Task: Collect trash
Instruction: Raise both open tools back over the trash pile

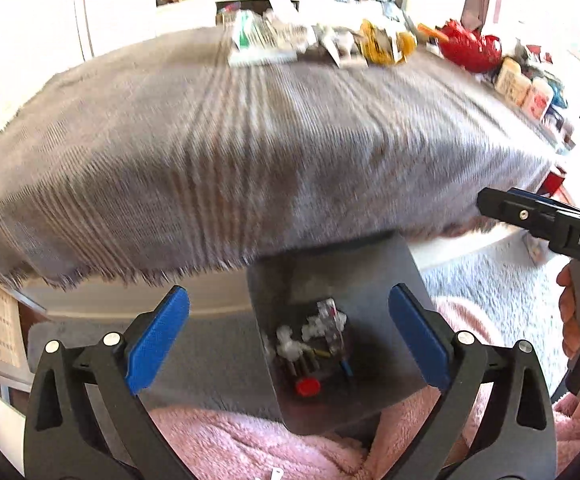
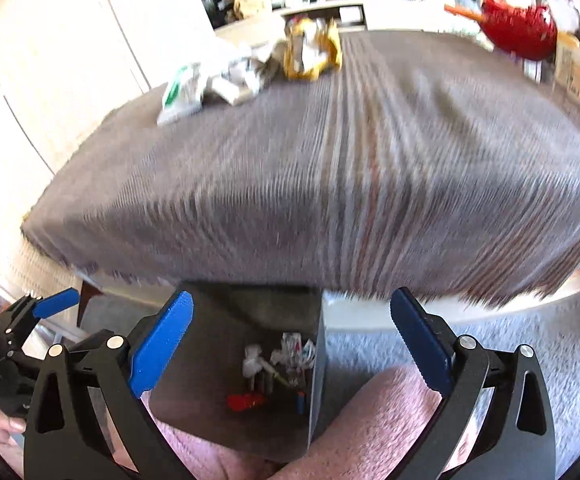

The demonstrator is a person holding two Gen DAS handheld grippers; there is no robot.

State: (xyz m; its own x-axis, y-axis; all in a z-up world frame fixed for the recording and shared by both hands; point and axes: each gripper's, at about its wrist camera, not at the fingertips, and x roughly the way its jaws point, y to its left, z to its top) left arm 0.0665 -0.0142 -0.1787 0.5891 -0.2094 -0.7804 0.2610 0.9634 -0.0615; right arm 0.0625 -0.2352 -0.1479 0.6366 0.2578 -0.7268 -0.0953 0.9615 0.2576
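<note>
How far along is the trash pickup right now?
Partly done. The grey bin below the table edge already holds crumpled paper and a red cap. Both the left gripper and right gripper are open and empty. Left: the wrappers and yellow packet on the table.

Trash pile (image 1: 313, 42) is seen at top centre of the left view, blurred: white-green wrapper (image 2: 180, 94), crumpled grey-white papers (image 2: 242, 74), yellow foil bag (image 2: 311, 48), all touching. Dark bin (image 1: 329, 264) is seen at bottom centre, open, holding white scraps (image 1: 321, 326) and a red cap (image 1: 307, 387).
</note>
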